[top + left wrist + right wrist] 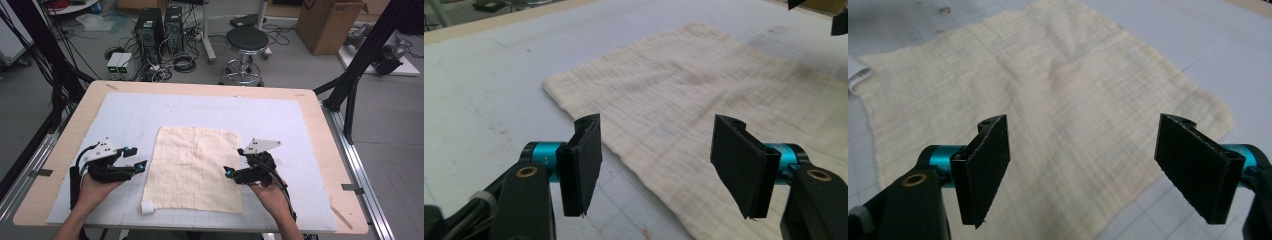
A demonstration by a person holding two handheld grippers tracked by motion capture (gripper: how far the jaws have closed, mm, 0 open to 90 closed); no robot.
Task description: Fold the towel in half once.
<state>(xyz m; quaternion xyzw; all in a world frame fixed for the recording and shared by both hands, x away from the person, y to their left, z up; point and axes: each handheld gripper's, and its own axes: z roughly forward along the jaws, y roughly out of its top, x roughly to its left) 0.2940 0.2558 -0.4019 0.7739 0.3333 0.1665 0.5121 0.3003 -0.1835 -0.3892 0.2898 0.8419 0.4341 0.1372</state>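
Cloth [195,167], cream and square, lies flat on the grey mat [300,125] between the two grippers. Left gripper [136,159] hovers just off its left edge, jaws apart and empty, that edge running under them. Right gripper [231,172] hangs over the right edge, jaws likewise spread, gripping nothing.

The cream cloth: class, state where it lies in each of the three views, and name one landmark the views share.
High view: the cream cloth lies flat at the table's middle, between the two grippers.
Left gripper view: cloth spreads from centre to right, beyond the open jaws.
Right gripper view: cloth covers the middle, beyond the open jaws.
Shared landmark: the pale grey gridded mat under it.
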